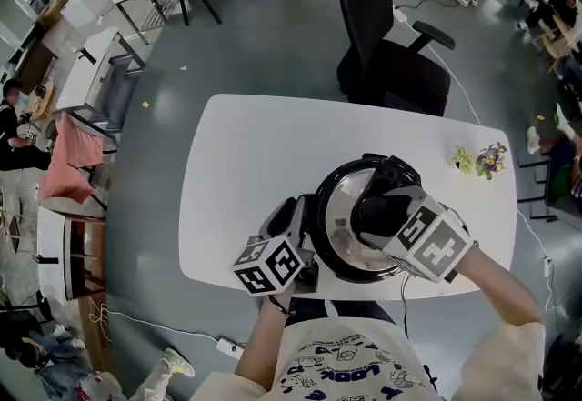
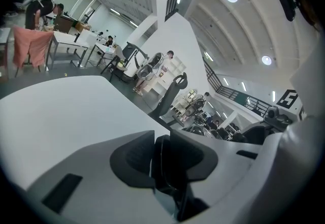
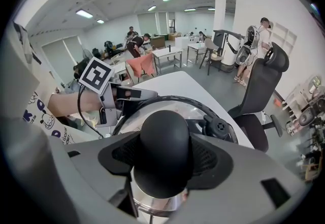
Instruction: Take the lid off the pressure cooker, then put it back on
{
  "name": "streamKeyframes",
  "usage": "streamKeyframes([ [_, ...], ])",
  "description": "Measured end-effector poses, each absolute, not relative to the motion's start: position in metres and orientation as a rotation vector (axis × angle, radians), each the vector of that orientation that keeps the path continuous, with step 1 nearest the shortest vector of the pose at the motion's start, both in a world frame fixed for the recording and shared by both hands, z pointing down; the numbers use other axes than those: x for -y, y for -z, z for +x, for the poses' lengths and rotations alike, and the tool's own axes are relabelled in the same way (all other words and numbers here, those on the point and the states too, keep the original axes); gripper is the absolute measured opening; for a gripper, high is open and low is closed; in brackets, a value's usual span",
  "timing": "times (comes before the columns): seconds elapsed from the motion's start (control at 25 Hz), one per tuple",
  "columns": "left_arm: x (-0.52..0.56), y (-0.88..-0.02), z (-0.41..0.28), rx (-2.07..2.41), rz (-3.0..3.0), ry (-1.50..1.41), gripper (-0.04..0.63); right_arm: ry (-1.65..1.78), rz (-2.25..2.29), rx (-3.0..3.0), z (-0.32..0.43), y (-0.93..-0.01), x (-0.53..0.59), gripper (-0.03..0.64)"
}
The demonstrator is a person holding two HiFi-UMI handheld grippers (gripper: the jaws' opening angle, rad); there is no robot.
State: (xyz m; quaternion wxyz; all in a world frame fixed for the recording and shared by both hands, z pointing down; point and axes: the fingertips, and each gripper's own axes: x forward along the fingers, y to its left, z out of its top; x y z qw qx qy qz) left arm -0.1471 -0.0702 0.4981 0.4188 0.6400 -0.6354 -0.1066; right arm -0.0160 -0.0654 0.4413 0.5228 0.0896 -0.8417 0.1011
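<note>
The pressure cooker (image 1: 338, 208) stands near the front edge of the white table (image 1: 255, 163). Its steel lid (image 3: 152, 112) sits on it, inside a black rim. My right gripper (image 1: 377, 213) comes down from above and is shut on the lid's round black knob (image 3: 165, 152), with a pad pressed to each side. My left gripper (image 1: 305, 225) reaches in nearly level from the cooker's left. It is shut on the cooker's black side handle (image 2: 163, 164), which fills the gap between its pads. The right gripper view also shows the left gripper (image 3: 119, 97) at the cooker's rim.
A small bunch of flowers (image 1: 479, 160) lies at the table's right end. A black office chair (image 1: 391, 54) stands behind the table. The black valve (image 3: 219, 127) sits on the lid beside the knob. Desks and a pink cloth (image 1: 77, 154) are at the left.
</note>
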Motion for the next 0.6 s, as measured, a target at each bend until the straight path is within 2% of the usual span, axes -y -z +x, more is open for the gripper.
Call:
streamKeyframes([
  [0.6, 0.0709, -0.4992, -0.1452, 1.588, 1.605, 0.263, 0.106, -0.142, 0.055, 2.006, -0.0156, -0.4427, 0.0606, 0.302],
])
